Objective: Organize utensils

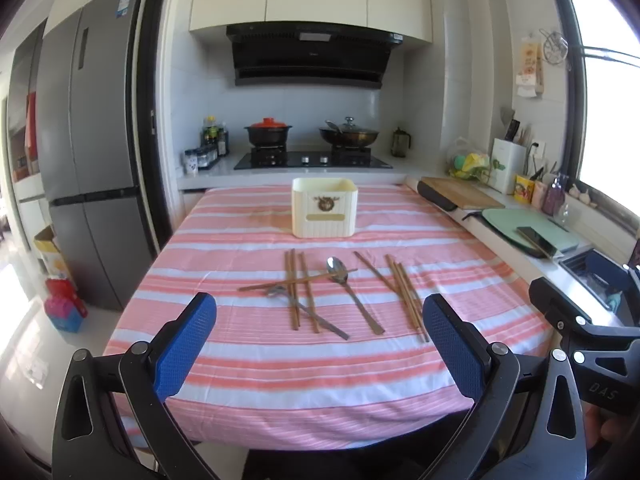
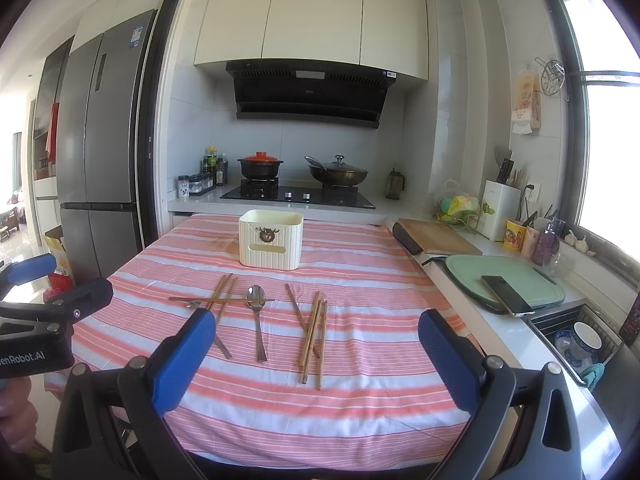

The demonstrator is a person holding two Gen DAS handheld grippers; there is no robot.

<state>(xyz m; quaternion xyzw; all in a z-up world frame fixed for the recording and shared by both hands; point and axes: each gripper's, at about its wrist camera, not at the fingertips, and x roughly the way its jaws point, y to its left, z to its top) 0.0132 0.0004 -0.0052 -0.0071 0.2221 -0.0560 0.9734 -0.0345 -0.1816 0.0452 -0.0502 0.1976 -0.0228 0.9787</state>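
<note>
Ahead, spoon and chopsticks beyond both grippers' wide-apart, empty jaws

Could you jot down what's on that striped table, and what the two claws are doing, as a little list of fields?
Surface: table with pink-and-white striped cloth
Container: cream utensil holder, upright at the far side
Spoons: one metal spoon in the middle; a second spoon under the left chopsticks
Left chopsticks: loose, one lying across the others
Right chopsticks: loose cluster
Left claw: open, holding nothing
Right claw: open, holding nothing
Progress: nothing visibly put away
</note>
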